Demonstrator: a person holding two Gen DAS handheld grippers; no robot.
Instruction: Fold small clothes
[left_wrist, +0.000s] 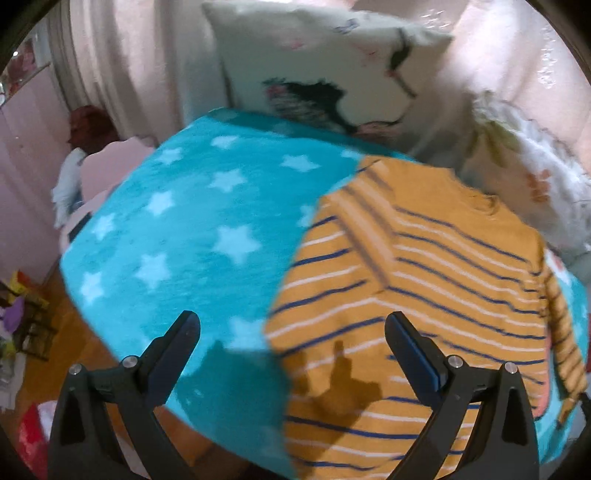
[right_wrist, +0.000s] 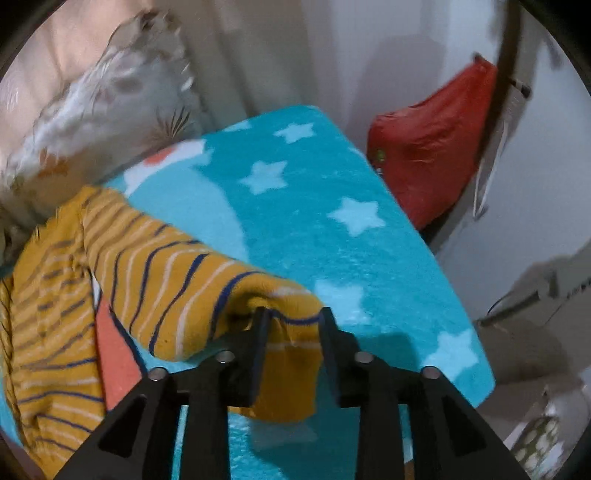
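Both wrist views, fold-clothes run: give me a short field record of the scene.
surface: teal star blanket
garment: mustard striped shirt, lying on the blanket, one sleeve already folded across its front
left gripper: open, empty, above the shirt's edge
right gripper: the shirt's other sleeve cuff between its jaws, lifted off the blanket; grip unclear
nearby: pillows, red bag

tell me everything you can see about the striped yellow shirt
The striped shirt is mustard yellow knit with thin navy and white stripes, long sleeves and a ribbed neckline. It lies mostly flat on the teal star blanket, neck towards the pillows. One sleeve is folded across its chest. The other sleeve's cuff is lifted off the blanket between the fingers of the right tool, its end hanging below them. The left tool hovers open above the hem, touching nothing.
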